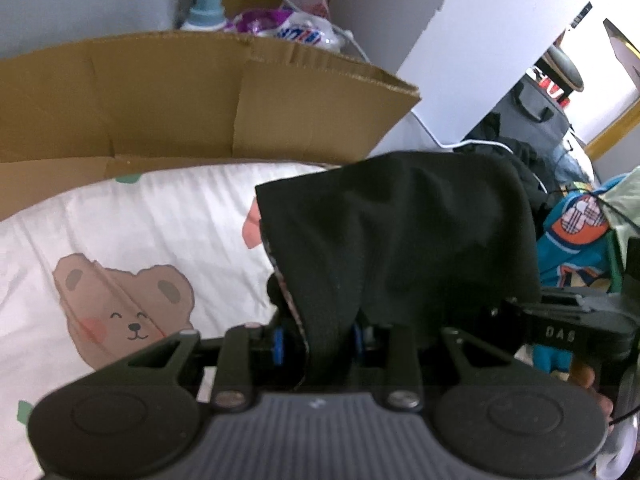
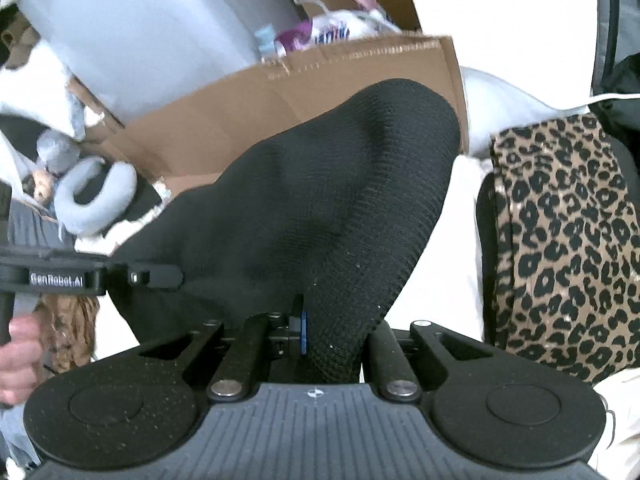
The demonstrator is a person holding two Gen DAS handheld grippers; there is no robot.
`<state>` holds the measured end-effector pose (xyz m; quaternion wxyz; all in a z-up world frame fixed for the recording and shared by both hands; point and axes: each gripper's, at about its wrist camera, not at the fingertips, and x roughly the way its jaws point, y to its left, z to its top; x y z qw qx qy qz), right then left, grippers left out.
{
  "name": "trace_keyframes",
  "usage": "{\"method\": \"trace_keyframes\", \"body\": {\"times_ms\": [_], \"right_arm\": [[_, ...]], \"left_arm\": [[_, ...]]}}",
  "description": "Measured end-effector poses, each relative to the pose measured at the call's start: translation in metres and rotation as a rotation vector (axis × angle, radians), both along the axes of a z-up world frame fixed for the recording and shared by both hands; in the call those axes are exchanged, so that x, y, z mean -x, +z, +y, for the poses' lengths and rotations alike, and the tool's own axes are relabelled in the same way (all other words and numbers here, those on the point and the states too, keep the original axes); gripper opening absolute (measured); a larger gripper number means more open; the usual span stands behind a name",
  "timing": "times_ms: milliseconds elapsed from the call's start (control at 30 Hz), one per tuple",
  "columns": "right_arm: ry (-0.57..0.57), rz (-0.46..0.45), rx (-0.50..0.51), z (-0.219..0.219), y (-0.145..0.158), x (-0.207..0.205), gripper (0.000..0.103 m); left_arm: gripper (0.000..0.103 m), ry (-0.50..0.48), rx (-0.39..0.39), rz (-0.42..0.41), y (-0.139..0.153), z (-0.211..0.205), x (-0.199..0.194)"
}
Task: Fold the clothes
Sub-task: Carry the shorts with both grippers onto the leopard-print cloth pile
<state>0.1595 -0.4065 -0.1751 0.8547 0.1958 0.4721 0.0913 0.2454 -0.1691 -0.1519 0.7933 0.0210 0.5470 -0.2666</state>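
Black knit garment hangs over the bear-print sheet, pinched in both the left gripper and the nearly shut right gripper; risk: bunched fabric slipping out, or snagging the cardboard box behind

Legible markings: two, both on gripper hardware.

Left wrist view: the letters "DAS" stand in pale print on the black bar of the right gripper, at the right edge of the view. Right wrist view: the brand "GenRobot.AI" stands in white print on the black bar of the left gripper, at the left edge of the view. The packet behind the cardboard sheet carries blue lettering, too blurred to read.
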Motion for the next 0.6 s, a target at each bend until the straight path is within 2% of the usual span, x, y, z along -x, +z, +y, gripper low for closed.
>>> {"method": "trace_keyframes", "body": {"times_ms": [267, 600], "right_arm": [[-0.004, -0.045, 0.042, -0.012, 0.051, 0.004, 0.007], [-0.022, -0.082, 0.073, -0.050, 0.104, 0.029, 0.007]], "left_arm": [[0.032, 0.029, -0.007, -0.019, 0.038, -0.014, 0.013], [0.032, 0.032, 0.005, -0.040, 0.078, -0.059, 0.040]]}}
